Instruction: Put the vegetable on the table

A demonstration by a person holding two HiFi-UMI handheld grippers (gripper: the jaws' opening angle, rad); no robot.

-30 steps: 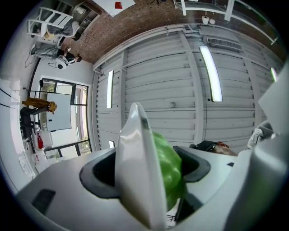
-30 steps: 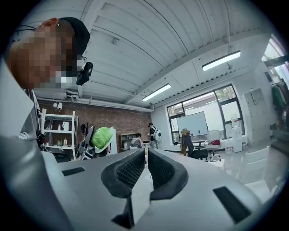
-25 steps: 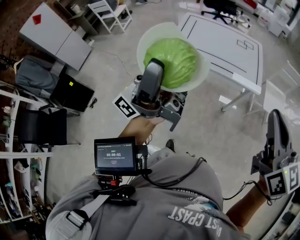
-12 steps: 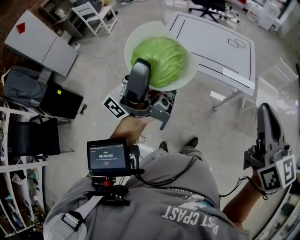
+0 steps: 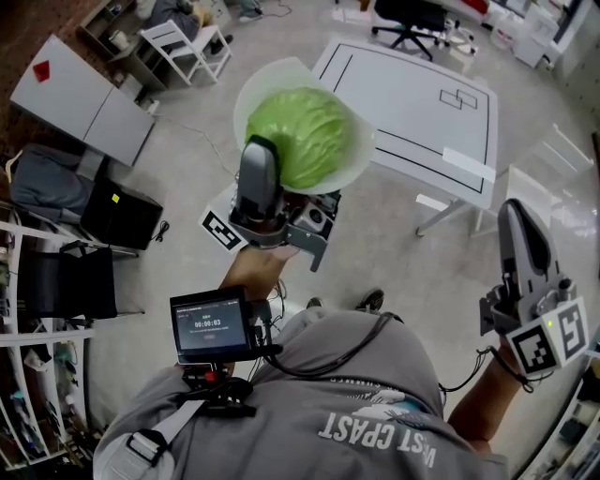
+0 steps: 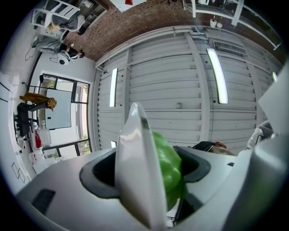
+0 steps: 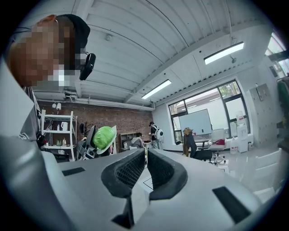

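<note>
A green cabbage [image 5: 305, 136] lies on a white plate [image 5: 354, 161], held up in the air over the floor. My left gripper [image 5: 261, 155] is shut on the plate's near rim and the cabbage's edge; in the left gripper view the plate [image 6: 135, 158] and cabbage [image 6: 169, 167] fill the wide gap between the jaws. The white table [image 5: 412, 94] with black lines stands just beyond the plate. My right gripper [image 5: 514, 214] hangs at the lower right, shut and empty [image 7: 146, 155]. In its view the cabbage [image 7: 103, 136] shows far off.
A white chair [image 5: 183, 42] and a grey cabinet [image 5: 80, 94] stand at the upper left, a black case [image 5: 117, 211] and shelves [image 5: 37, 281] at the left. A black office chair [image 5: 412, 14] is behind the table. A small screen [image 5: 211, 323] sits on the person's chest.
The left gripper with the plate and cabbage has drifted left and up in the picture. The table has come nearer. The right gripper has risen in the frame.
</note>
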